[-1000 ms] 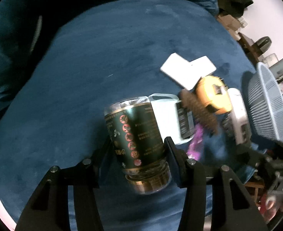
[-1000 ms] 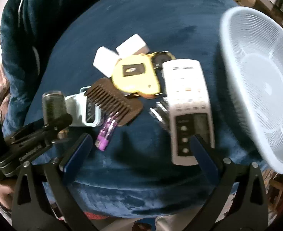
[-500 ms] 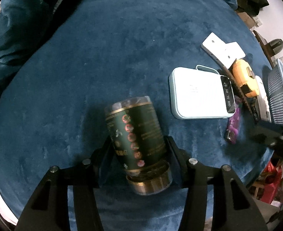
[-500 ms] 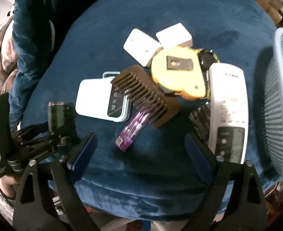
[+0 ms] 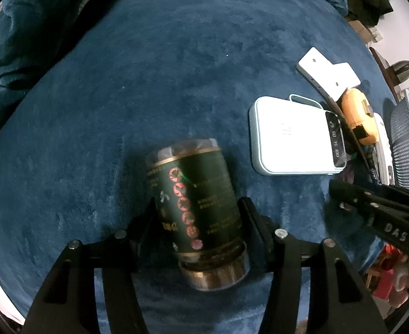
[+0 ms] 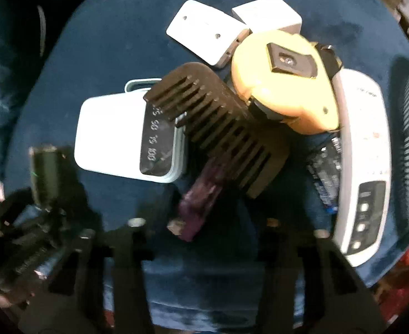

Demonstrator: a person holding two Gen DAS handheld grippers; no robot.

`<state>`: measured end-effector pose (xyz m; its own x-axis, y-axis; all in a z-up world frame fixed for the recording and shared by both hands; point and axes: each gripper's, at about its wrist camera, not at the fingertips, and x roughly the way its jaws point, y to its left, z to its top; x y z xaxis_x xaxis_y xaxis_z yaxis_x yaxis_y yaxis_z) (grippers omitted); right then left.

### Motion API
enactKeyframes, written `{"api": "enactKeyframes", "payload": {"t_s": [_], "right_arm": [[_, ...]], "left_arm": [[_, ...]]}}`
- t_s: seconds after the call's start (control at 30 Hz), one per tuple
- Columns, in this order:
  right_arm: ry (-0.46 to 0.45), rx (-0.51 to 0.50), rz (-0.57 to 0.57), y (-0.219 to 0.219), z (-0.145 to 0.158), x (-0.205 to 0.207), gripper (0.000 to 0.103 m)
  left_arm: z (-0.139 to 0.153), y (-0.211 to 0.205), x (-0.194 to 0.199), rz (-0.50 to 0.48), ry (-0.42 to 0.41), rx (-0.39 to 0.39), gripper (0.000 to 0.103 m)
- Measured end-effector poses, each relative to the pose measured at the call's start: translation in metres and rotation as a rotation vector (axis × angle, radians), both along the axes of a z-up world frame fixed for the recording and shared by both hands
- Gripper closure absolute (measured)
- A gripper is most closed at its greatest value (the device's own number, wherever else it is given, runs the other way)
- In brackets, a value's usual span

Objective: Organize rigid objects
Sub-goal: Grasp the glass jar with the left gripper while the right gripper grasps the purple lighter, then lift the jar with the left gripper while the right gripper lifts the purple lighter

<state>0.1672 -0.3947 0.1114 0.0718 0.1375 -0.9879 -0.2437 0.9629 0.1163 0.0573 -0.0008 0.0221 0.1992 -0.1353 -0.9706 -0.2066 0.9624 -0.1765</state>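
Note:
A dark green tin with gold rims and red medallions is held low over the blue velvet cushion, my left gripper shut on its sides. I cannot tell whether its base touches the cushion. In the right wrist view a purple lighter lies under a brown comb. My right gripper points down over it. Its jaws are closing with the lighter between them, and I see no pad pressing on it through the blur. The tin shows at the lower left there.
A white power bank lies right of the tin. The pile also holds a yellow tape measure, a white remote-like device, two white boxes and a small dark pack. A white mesh basket stands at the right edge.
The right gripper sank toward the pile and its jaws drew in from wide apart around the purple lighter. The left gripper carried the tin away from the pile, leftward and lower.

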Motion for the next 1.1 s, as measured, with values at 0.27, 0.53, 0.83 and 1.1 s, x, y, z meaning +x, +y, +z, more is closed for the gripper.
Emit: {"api": "enactKeyframes", "payload": {"t_s": [0.27,0.53,0.83,1.1], "right_arm": [[0.151,0.148,-0.073,-0.018,-0.006,-0.017,0.078],[0.126,0.091,-0.080,0.045,-0.044,-0.004,0.076],[0.076,0.156,-0.053,0.069,-0.029,-0.038,0.085],[0.058,0.233,-0.080,0.119,-0.023,-0.030,0.090]], "left_arm": [[0.002,0.012,-0.011,-0.028,-0.001,-0.028,0.052],[-0.008,0.008,-0.007,0.021,-0.013,0.017,0.042],[0.012,0.000,-0.011,-0.024,-0.040,0.035,0.052],[0.042,-0.020,-0.002,-0.067,-0.094,0.062,0.052]]}}
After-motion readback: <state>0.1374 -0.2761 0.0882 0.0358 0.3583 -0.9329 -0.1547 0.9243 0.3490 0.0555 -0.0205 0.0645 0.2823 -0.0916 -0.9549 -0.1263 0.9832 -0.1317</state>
